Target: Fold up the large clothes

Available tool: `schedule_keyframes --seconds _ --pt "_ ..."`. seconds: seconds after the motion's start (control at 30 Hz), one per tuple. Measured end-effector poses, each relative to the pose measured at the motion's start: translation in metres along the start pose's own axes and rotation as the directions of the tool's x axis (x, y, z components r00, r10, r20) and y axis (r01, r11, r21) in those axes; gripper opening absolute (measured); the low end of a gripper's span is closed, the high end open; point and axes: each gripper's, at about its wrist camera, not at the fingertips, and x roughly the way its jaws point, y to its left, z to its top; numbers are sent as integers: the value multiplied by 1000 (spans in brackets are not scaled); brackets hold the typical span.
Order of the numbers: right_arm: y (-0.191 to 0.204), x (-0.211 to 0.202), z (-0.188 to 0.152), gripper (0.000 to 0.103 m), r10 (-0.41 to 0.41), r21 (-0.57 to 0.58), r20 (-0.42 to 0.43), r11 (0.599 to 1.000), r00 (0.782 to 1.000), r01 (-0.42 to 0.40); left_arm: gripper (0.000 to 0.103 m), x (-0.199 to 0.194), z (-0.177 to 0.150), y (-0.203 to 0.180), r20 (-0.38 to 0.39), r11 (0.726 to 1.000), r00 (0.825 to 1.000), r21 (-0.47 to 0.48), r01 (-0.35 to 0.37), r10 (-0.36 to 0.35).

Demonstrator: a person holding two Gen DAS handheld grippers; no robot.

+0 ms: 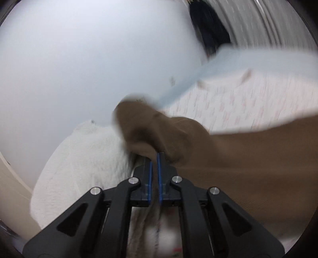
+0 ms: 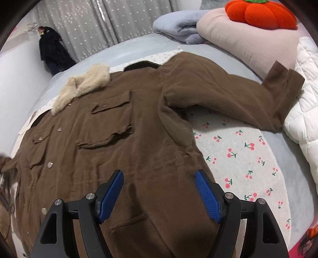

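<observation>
right tool [image 2: 159,190] jaws apart over one brown coat [image 2: 123,127] spread on bed [image 2: 288,150] | left tool [image 1: 154,164] clamped on its blurred sleeve [image 1: 151,127] | one cherry-print sheet [image 2: 238,150] (underneath) | one orange pumpkin cushion [image 2: 260,13] | grey curtains [image 2: 95,21]

No readable text, label, brand or number in either view; only a printed cherry pattern on the sheet [image 2: 238,146] under the brown coat [image 2: 139,139], no lettering among it. Left wrist view too blurred to make out any writing.
</observation>
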Motion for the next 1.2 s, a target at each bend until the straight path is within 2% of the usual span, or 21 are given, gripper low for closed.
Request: schedule_keyframes --seconds 0.03,0.1,0.13,0.17,0.2,0.23,0.3,0.37,0.4,0.5,0.53,0.6,0.63,0.67,0.7,0.8,0.83,1.03,1.1,1.17,1.2 --pt "-1 3 0 76 -4 4 -5 1000 1000 4 15 8 -5 -5 -50 1000 999 27 1 1" --pt "-3 4 0 76 0 6 -8 1000 1000 0 19 8 -9 -5 -79 1000 997 8 17 -17" --pt "-4 3 0 76 4 4 -5 1000 1000 -4 32 4 -8 -3 -79 1000 996 -6 31 -31" --pt "-5 1 1 76 8 5 -4 1000 1000 -8 54 -3 -6 -2 -82 998 994 -21 65 -66" --pt "-8 -1 2 76 10 9 -1 1000 1000 -10 64 -15 -7 0 -83 994 990 -31 108 -111" --pt "-13 -3 4 77 10 19 5 1000 1000 -10 80 -28 -7 -1 -78 986 983 -39 163 -166" --pt "-24 -6 8 77 2 45 15 999 1000 -3 83 -56 -4 -10 -59 969 967 -27 246 -248" --pt "-40 -10 11 78 -4 84 25 996 1000 1 84 -84 -1 -27 -54 941 940 11 339 -338" --pt "-47 -12 13 78 -8 101 28 995 1000 5 84 -103 0 -37 -53 916 916 33 401 -399" --pt "-67 -19 16 78 -36 139 50 990 998 29 85 -135 2 -56 -58 851 854 75 520 -517" --pt "-75 -23 18 78 -46 150 61 988 997 37 86 -152 0 -68 -68 815 821 99 571 -567" --pt "-86 -29 21 79 -59 166 74 985 995 46 87 -173 -1 -87 -89 766 778 138 628 -622" --pt "-92 -31 23 79 -66 174 79 983 995 51 87 -188 -4 -101 -113 728 746 166 665 -656" --pt "-97 -34 26 79 -72 177 82 983 994 57 87 -194 -6 -108 -125 709 730 179 682 -671" --pt "-101 -36 28 79 -79 177 89 982 993 62 87 -209 -9 -122 -144 674 701 201 711 -698" --pt "-113 -47 37 79 -108 180 132 980 985 83 87 -240 -13 -148 -178 609 654 249 753 -735" --pt "-121 -54 40 79 -128 187 153 977 980 98 87 -257 -17 -163 -195 567 624 281 774 -756" --pt "-168 -82 60 79 -236 243 232 953 944 178 87 -335 -28 -225 -212 416 542 439 796 -813" --pt "-178 -79 68 79 -247 240 232 952 941 190 87 -353 -29 -241 -219 382 516 453 805 -828" --pt "-184 -63 80 78 -268 218 205 950 941 223 87 -381 -30 -261 -237 325 464 454 829 -854" --pt "-187 -54 85 77 -277 211 197 949 940 236 87 -386 -31 -269 -242 308 447 452 837 -861"
